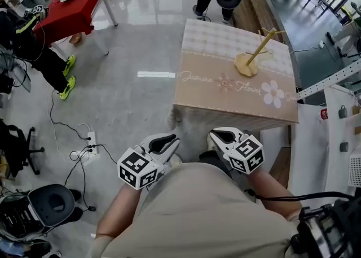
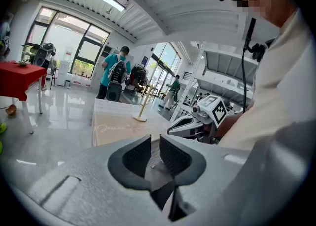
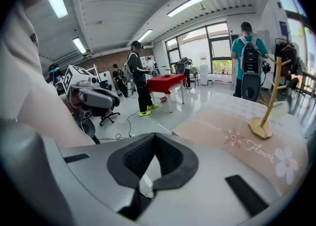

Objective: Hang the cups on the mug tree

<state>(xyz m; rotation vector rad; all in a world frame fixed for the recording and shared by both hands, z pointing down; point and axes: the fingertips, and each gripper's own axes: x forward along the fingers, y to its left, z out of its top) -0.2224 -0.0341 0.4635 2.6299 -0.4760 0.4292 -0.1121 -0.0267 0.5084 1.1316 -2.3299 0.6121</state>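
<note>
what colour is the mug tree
The mug tree is light tan wood, best seen in the head view.

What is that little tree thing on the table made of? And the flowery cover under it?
The mug tree looks like pale bare wood: light tan pole, pegs and base, matte, no shine. The table cover seems cloth, maybe soft plastic: it hangs over the edge and has printed flowers and writing.

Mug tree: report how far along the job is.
Nothing looks done: the mug tree stands bare on the table, and no cup shows in any view. Nothing is in hand: the left gripper is slightly open and empty, the right gripper shut on nothing. All hanging remains.
</note>
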